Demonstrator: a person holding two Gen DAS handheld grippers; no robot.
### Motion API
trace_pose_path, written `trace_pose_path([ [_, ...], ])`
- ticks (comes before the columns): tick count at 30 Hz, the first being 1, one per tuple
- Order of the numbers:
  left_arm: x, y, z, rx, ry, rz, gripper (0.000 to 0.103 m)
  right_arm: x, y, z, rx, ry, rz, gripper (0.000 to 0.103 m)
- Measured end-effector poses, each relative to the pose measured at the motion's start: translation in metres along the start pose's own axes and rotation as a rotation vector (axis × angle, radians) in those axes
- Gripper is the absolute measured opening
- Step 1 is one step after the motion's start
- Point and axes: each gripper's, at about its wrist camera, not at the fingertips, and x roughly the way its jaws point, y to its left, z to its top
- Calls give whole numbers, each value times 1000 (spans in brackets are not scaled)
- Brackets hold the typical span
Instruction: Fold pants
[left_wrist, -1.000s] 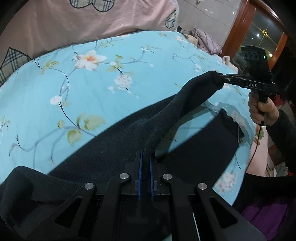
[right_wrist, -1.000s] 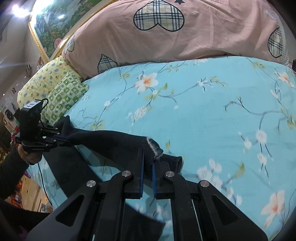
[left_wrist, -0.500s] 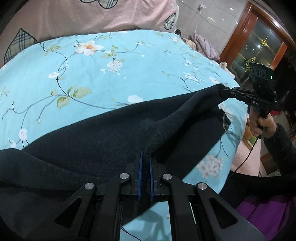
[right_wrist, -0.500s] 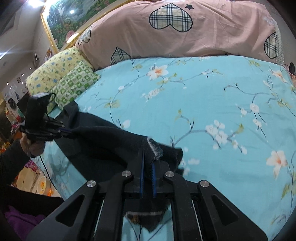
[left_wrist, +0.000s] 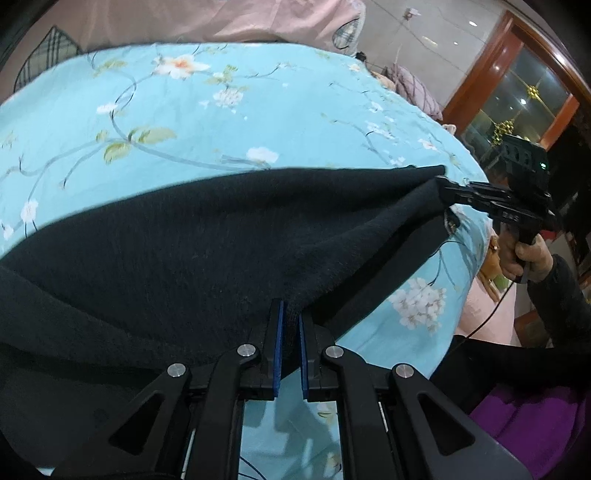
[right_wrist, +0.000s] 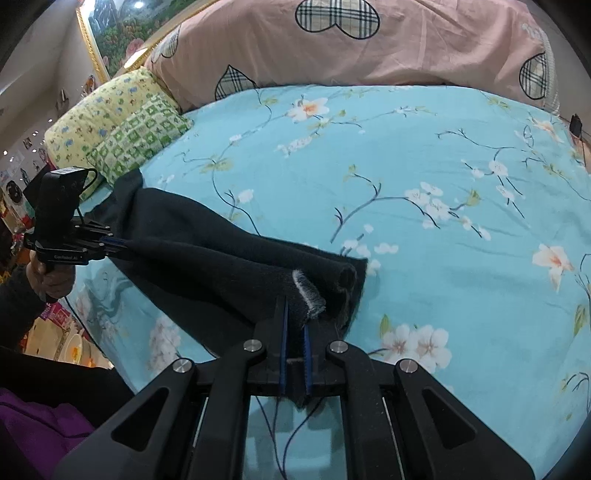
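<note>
Black fleece pants lie stretched across the near side of the bed and partly rest on the sheet. My left gripper is shut on one edge of the pants, blue pads pressing the fabric. My right gripper is shut on the other end, where a grey-edged hem sticks up past its fingers. Each gripper shows in the other's view: the right gripper at the far right, the left gripper at the far left. The pants hang slightly slack between them.
The bed has a light blue floral sheet. A pink duvet with plaid hearts lies along the far side, a yellow-green pillow at the left. A wooden door frame stands beyond the bed's right end. A person's hand holds the right gripper.
Both grippers have moved down and toward the near edge of the bed with the pants. The fabric has spread flatter over the sheet and covers more of it. Both stay shut.
</note>
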Motion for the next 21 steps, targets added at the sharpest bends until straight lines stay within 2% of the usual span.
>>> trace_pose_path([
  [2, 3, 3, -4, -22, 2, -2, 7, 0, 2, -3, -3, 9, 10, 10],
  [4, 5, 3, -9, -32, 0, -5, 12, -3, 5, -6, -4, 9, -4, 19],
  [6, 4, 3, -14, -45, -9, -5, 16, -9, 5, -9, 2, 8, -1, 43],
  [8, 1, 5, -17, -68, -18, -14, 21, -21, 6, -10, 11, -21, -11, 58],
  [10, -3, 9, -21, -105, -23, -29, 30, -34, 6, -8, 27, -58, -5, 59],
  [13, -15, 13, -26, -138, -58, -18, 36, -48, 10, 0, 44, -116, 15, 62],
  [14, -19, 15, -28, -148, -67, -13, 36, -50, 14, 2, 42, -128, 22, 66],
  [18, -37, 33, -36, -231, -101, 8, 42, -39, 39, 20, 8, -142, 66, 68],
  [21, -55, 50, -42, -295, -133, 68, 54, -23, 60, 34, -27, -133, 114, 68],
])
